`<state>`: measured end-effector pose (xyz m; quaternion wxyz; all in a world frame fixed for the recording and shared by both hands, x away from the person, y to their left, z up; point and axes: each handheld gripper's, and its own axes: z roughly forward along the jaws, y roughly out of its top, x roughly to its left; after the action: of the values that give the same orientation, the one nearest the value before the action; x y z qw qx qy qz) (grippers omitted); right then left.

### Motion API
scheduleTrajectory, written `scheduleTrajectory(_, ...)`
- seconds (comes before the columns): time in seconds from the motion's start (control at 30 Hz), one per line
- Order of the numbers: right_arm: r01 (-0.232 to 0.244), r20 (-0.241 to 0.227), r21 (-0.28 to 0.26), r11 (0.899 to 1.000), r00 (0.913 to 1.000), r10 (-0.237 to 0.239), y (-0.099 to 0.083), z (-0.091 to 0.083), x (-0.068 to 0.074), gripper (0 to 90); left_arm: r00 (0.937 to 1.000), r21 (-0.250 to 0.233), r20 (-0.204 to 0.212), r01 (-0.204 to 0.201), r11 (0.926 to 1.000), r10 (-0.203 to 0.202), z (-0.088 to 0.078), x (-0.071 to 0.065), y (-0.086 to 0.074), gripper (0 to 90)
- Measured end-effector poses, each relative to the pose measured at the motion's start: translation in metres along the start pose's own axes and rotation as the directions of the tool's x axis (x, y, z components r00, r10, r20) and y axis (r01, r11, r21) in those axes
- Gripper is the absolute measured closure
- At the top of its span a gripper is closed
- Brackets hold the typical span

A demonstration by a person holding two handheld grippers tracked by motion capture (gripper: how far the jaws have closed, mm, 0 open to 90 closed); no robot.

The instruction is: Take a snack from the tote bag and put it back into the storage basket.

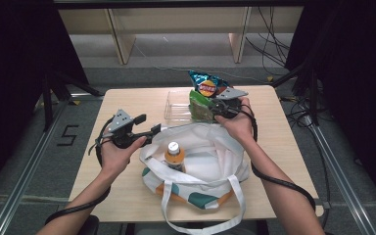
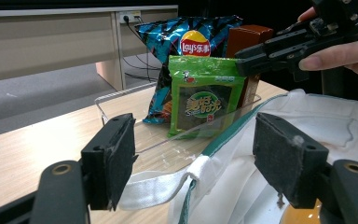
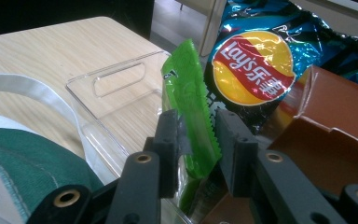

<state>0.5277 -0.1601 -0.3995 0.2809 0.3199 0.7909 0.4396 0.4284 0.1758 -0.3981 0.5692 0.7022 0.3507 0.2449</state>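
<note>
A pale wooden counter (image 1: 127,103) stands in a dim room with dark curtains at the sides, and on it we find the work in mid-reach. The right tongs (image 3: 198,123) stand narrow, straddling the top edge of the green packet (image 3: 191,93). One pad lies against its face, the other seems just clear of the serrated seam, so we judge the packet bracketed but not yet gripped. The packet stands upright in the clear tray (image 3: 121,74), at the near wall, with the blue chip bag (image 3: 256,60) right behind it and the brown box (image 3: 335,126) beside it. The left tongs (image 2: 198,144) stand wide, with the rim of the white tote bag (image 1: 210,147) running between their pads. Neither pad presses on the cloth, so they look set to steady the bag's mouth. Inside the bag an orange-labelled bottle (image 1: 174,155) stands upright. The bag lies just on the person's side of the tray, its far rim close to the tray's wall. We take the step in hand to be seizing the green packet for the bag. In our judgement, the next move calls for the right tongs to close firmly on that thin top edge. They should then lift it straight up clear of the tray wall without dragging the chip bag along. After that they can swing it the short way back over the open bag, clear of the bottle.
</note>
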Motion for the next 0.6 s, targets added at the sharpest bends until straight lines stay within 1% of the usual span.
scheduleTrajectory(0.03,0.008,-0.002,-0.003,1.000,1.0000,-0.008,0.000,-0.001,0.000,70.0,1.0000,0.000,0.000,0.000,1.0000,0.000,0.000,0.000,0.000,29.1)
scheduleTrajectory(0.07,0.006,0.003,-0.004,1.000,1.0000,-0.006,0.001,-0.002,0.001,69.4,1.0000,0.000,0.000,0.000,1.0000,0.000,0.000,0.000,0.000,29.1)
scheduleTrajectory(0.13,-0.001,-0.002,-0.011,1.000,1.0000,0.001,0.002,-0.005,0.002,68.0,1.0000,0.001,0.001,-0.001,1.0000,0.001,0.000,0.000,0.000,29.1)
scheduleTrajectory(0.23,0.003,0.001,-0.025,1.000,1.0000,-0.003,0.003,-0.010,0.003,66.8,1.0000,0.004,0.001,0.000,1.0000,0.000,0.000,0.000,0.000,29.1)
scheduleTrajectory(0.33,0.004,-0.003,-0.026,1.000,1.0000,-0.004,0.004,-0.015,0.004,65.4,1.0000,0.003,0.001,0.001,1.0000,-0.001,0.001,0.000,0.000,29.1)
scheduleTrajectory(0.37,-0.004,-0.006,-0.010,1.000,1.0000,0.004,0.004,-0.017,0.004,64.8,0.9999,-0.007,0.010,0.003,1.0000,-0.003,0.001,0.000,-0.001,29.1)
scheduleTrajectory(0.4,0.003,-0.010,-0.017,1.000,0.9999,-0.003,0.004,-0.019,0.004,64.2,1.0000,0.004,0.000,0.000,1.0000,0.000,0.000,0.000,0.000,29.1)
scheduleTrajectory(0.43,0.014,0.012,-0.036,0.999,0.9998,-0.014,0.003,-0.019,0.003,63.6,1.0000,0.002,0.002,0.000,1.0000,0.000,0.000,0.000,0.000,29.1)
scheduleTrajectory(0.47,-0.006,-0.007,-0.019,1.000,1.0000,0.006,0.003,-0.021,0.004,63.0,1.0000,0.003,0.001,-0.001,1.0000,0.001,0.000,0.000,0.000,29.1)
scheduleTrajectory(0.5,0.005,0.005,-0.026,1.000,1.0000,-0.005,0.002,-0.022,0.003,62.7,1.0000,0.004,0.000,0.000,1.0000,0.000,0.000,0.000,0.000,29.1)
scheduleTrajectory(0.53,-0.011,0.006,-0.027,1.000,0.9999,0.011,0.002,-0.024,0.003,62.4,1.0000,0.004,-0.001,0.003,1.0000,-0.003,0.000,0.000,-0.001,29.1)
scheduleTrajectory(0.6,-0.009,0.005,-0.033,0.999,0.9999,0.009,0.001,-0.027,0.002,61.7,1.0000,0.004,-0.001,0.003,1.0000,-0.003,0.001,0.001,-0.001,29.1)
